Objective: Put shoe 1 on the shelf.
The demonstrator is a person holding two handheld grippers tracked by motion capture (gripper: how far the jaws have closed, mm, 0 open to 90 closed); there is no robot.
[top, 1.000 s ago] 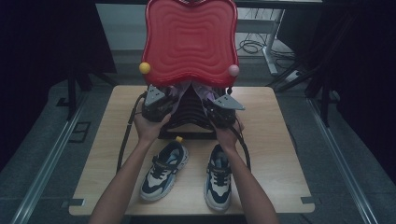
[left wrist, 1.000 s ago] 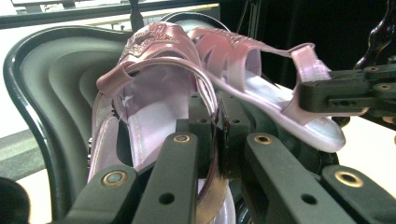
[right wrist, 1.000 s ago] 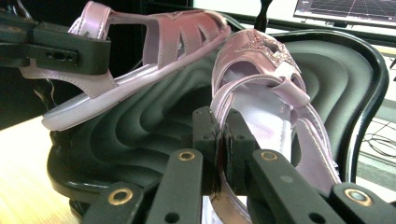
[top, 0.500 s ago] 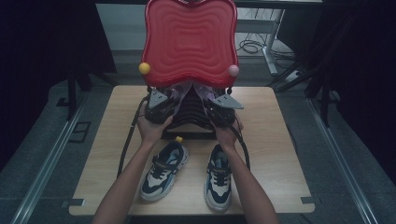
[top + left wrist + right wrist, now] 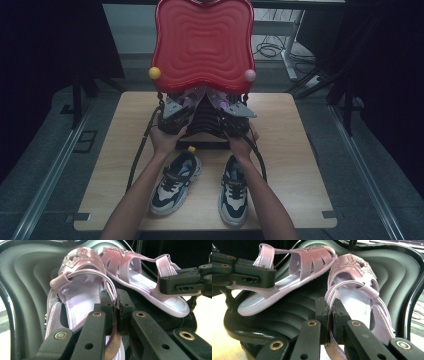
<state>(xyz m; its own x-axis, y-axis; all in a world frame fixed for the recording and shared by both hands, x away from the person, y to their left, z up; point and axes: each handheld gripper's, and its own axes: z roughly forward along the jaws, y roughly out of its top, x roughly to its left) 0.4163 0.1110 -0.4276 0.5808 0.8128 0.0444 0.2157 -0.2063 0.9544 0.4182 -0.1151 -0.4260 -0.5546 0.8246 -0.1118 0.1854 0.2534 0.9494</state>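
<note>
Two pink sandals lie on the black ribbed lower shelf (image 5: 209, 122) of a rack, under its red wavy top shelf (image 5: 202, 42). My left gripper (image 5: 115, 296) is shut on the thin heel strap of the left sandal (image 5: 80, 290). My right gripper (image 5: 330, 303) is shut on the heel strap of the right sandal (image 5: 354, 282). In the high view the left gripper (image 5: 175, 115) and the right gripper (image 5: 234, 116) sit side by side at the shelf's front. Each gripper view also shows the other sandal (image 5: 140, 277) (image 5: 297, 267) with the other gripper clamped at its heel.
A pair of dark blue and white sneakers (image 5: 175, 182) (image 5: 234, 191) stands on the wooden table (image 5: 295, 165) between the person's forearms. A yellow ball (image 5: 155, 73) and a pink ball (image 5: 249, 75) cap the rack's posts. A small yellow knob (image 5: 191, 149) lies by the rack's base.
</note>
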